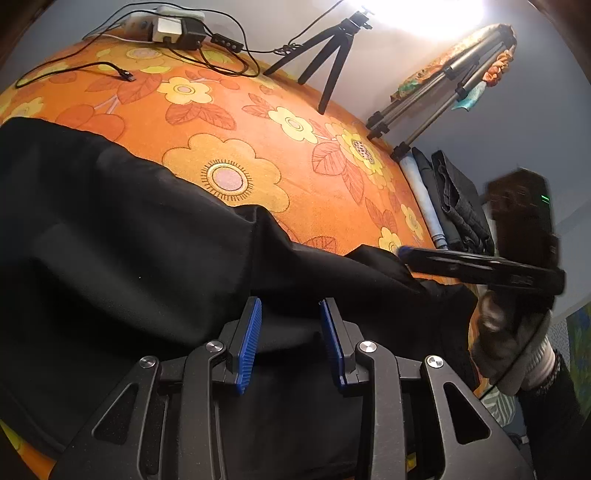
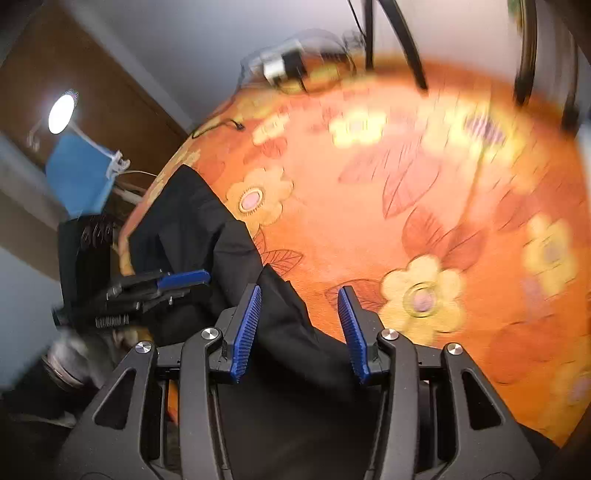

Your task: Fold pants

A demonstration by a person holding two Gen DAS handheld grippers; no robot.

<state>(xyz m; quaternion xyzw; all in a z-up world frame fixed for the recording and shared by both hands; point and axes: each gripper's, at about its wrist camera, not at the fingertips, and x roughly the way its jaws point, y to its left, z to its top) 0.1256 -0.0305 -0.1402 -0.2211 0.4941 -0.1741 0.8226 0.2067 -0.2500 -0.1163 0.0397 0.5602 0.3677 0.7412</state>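
Observation:
Black pants (image 1: 129, 240) lie spread and rumpled on an orange floral bedspread (image 1: 258, 147). My left gripper (image 1: 290, 310) is open, its blue pads just above the near part of the pants. My right gripper (image 2: 299, 299) is open over the pants' edge (image 2: 288, 325) where black cloth meets the bedspread (image 2: 424, 221). In the left wrist view the right gripper (image 1: 461, 266) comes in from the right, held by a gloved hand. In the right wrist view the left gripper (image 2: 162, 284) shows at the left over the pants. The right wrist view is motion-blurred.
A power strip with chargers and cables (image 1: 173, 26) and a small black tripod (image 1: 328, 51) stand at the bed's far edge. A larger tripod (image 1: 443, 96) and folded clothes (image 1: 454, 199) are at the right. A lamp (image 2: 61, 112) and blue cloth (image 2: 79, 177) are left.

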